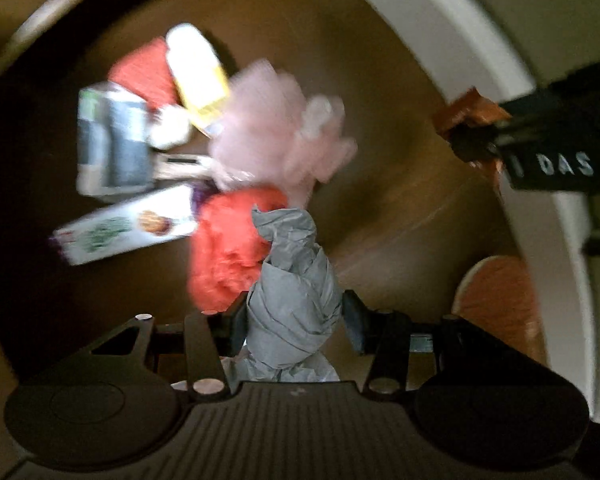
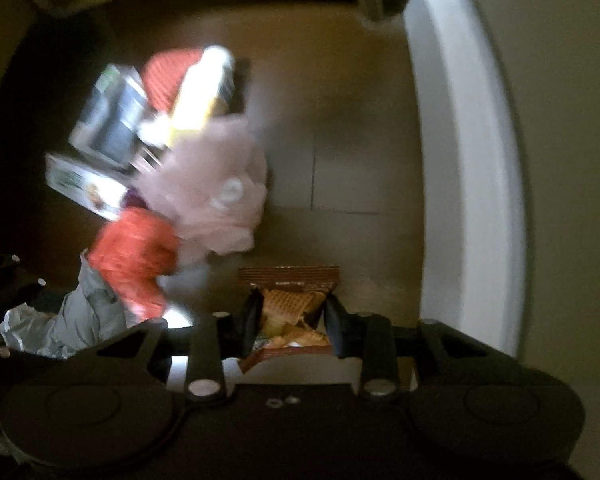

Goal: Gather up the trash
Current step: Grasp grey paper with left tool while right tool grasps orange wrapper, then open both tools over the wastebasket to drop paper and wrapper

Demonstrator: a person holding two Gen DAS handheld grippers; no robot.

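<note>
The left tool pinches crumpled grey paper; the right tool grips a glossy waffle-print wrapper.

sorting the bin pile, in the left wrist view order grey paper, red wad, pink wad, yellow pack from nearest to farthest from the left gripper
1. grey paper, between the left gripper's fingers
2. red wad, just beyond, left
3. pink wad, farther, centre
4. yellow pack, farthest, upper left

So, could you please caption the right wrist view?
Right hand-held gripper holds a brown wafer wrapper over a trash-filled cardboard box.
</note>
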